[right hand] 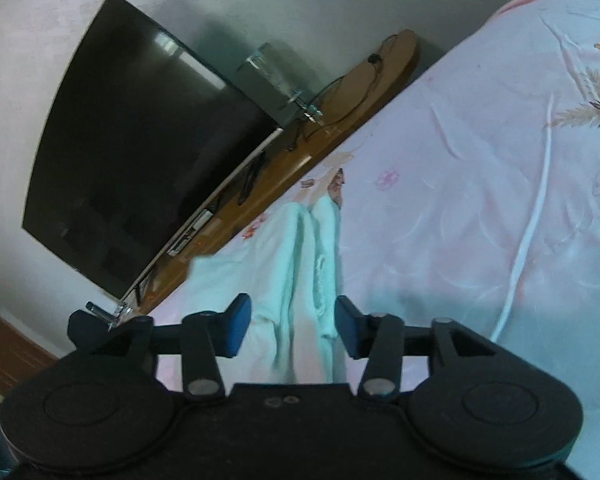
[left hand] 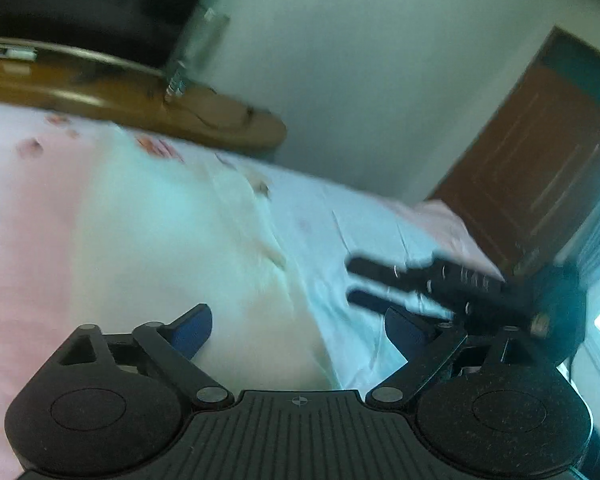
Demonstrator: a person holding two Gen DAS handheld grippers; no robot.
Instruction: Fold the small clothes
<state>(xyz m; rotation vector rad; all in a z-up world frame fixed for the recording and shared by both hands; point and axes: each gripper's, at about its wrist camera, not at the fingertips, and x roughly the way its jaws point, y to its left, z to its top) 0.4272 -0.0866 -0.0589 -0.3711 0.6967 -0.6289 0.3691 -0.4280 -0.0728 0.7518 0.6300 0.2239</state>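
The left claw (left hand: 298, 330) stands spread wide, its blue pads (left hand: 194, 330) well apart with nothing pinched between them; it hangs over a pale mint garment (left hand: 188, 240) spread on the bed (left hand: 28, 220). This view is blurred, so the cloth's folds are hard to read there. Right of the garment the floral sheet shows bare, and over it, to the right, the right claw (left hand: 354, 282) reaches in, its two black fingers parted.

From the right wrist view the right claw (right hand: 292, 324) is partly open, blue pads (right hand: 236, 324) on either side of the garment (right hand: 296, 264) but not pressing it — the cloth lies on the sheet beneath them. The garment runs away from the claw as a long narrow shape with a lengthwise crease down its middle, its far end close to the bed's far edge.

Beyond that edge runs a wooden shelf (right hand: 340, 96) with cables on it, and a dark television (right hand: 140, 140) on the wall. A white cord (right hand: 536, 208) trails over the sheet to the right, well apart from the garment. In the left wrist view a brown door (left hand: 540, 152) stands at the far right.
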